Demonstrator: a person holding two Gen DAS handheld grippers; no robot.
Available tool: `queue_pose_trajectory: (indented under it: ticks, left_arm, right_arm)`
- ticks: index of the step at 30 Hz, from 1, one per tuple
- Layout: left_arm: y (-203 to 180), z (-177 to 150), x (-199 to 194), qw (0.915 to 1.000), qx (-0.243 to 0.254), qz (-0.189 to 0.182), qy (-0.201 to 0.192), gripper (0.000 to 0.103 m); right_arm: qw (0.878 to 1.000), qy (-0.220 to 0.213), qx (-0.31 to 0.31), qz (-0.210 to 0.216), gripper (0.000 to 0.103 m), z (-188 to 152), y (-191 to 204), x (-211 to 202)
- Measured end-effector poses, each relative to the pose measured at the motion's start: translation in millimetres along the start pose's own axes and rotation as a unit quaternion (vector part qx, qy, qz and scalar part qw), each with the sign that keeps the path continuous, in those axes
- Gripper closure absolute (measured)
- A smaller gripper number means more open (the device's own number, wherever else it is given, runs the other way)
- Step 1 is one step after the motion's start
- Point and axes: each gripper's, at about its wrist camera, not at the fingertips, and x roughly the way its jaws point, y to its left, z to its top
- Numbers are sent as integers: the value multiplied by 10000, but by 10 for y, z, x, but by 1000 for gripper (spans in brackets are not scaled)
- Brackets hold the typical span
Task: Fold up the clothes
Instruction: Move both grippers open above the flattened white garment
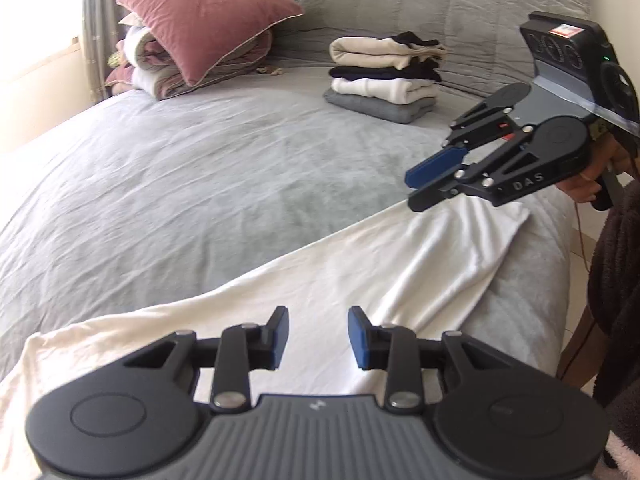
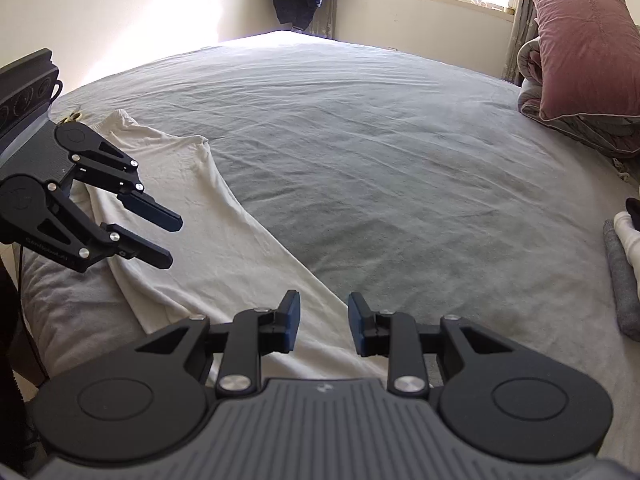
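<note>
Lying stretched along the near edge of the bed [image 1: 200,184], the white garment [image 1: 360,280] is where you're at: long, partly narrowed, one end rumpled toward the corner, the other running out under your right gripper [image 1: 434,186]. Neither tool has cloth in it. Your left gripper [image 1: 318,338] hovers over the middle with its blue pads spread wide, and the right one's fingers are parted too, sitting just above the fabric's far end, not pinching anything as far as I can tell.

Further back, the stack of folded clothes [image 1: 386,76] sits well apart, with the pink pillow [image 1: 208,12] propped on rolled bedding [image 1: 160,68] beyond.

Heads up on what could bite you, I reckon: the garment hugs the mattress edge, so a one-sided tug might slide it off. Grab only the top layer and the fold goes lopsided. The sheet underneath is wrinkly too, so a deep pinch could snag it along with the shirt.
</note>
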Motion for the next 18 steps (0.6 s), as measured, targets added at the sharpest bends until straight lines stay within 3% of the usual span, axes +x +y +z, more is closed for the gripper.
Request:
queue_pose_trajectory:
  ticks: [4,10,18]
  left_arm:
    - [347,-85,-226,9957,-654,649,63,70]
    - [681,-389,-505,9820,-1583,1027,-91,70]
    - [1080,-690,-857,9572,-2410,1599,-118,70]
  right_arm:
    - [9975,-96,-302,638,73,80,273,40]
    - [9850,165,-1011,1389,88,76,654,115]
    - [9735,309,-1151,1952,91,139,997,333]
